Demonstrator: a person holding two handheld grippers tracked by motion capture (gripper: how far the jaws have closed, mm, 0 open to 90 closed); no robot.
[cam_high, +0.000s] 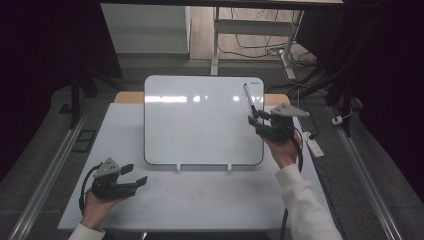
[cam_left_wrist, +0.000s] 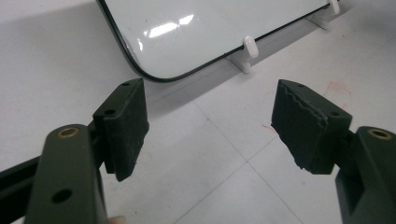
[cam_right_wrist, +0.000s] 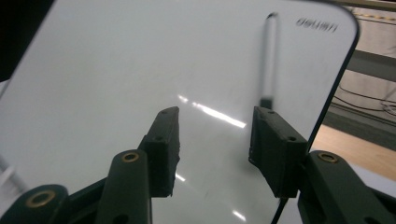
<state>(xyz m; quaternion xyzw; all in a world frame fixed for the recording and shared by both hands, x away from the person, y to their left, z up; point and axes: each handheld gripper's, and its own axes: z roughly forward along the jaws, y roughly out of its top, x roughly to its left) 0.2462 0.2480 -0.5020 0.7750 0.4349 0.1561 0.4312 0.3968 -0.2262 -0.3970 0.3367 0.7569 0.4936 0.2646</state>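
Note:
A white whiteboard (cam_high: 200, 120) leans upright on small white feet (cam_high: 178, 168) in the middle of the white table (cam_high: 200, 205). A dark marker pen (cam_high: 248, 97) lies against the board's face near its upper right corner. My right gripper (cam_high: 256, 118) is just below the pen's lower end, open, with nothing between its jaws. In the right gripper view the pen (cam_right_wrist: 268, 60) shows blurred above the right jaw of that gripper (cam_right_wrist: 215, 121), in front of the board (cam_right_wrist: 116, 70). My left gripper (cam_high: 138, 173) rests open near the table's front left, empty (cam_left_wrist: 210, 107), facing the board's lower corner (cam_left_wrist: 154, 37).
A white power strip (cam_high: 314, 145) with its cable lies off the table's right edge. Cables and a desk frame (cam_high: 250, 30) stand on the floor behind. Faint red marks (cam_left_wrist: 338, 88) show on the table in front of the board.

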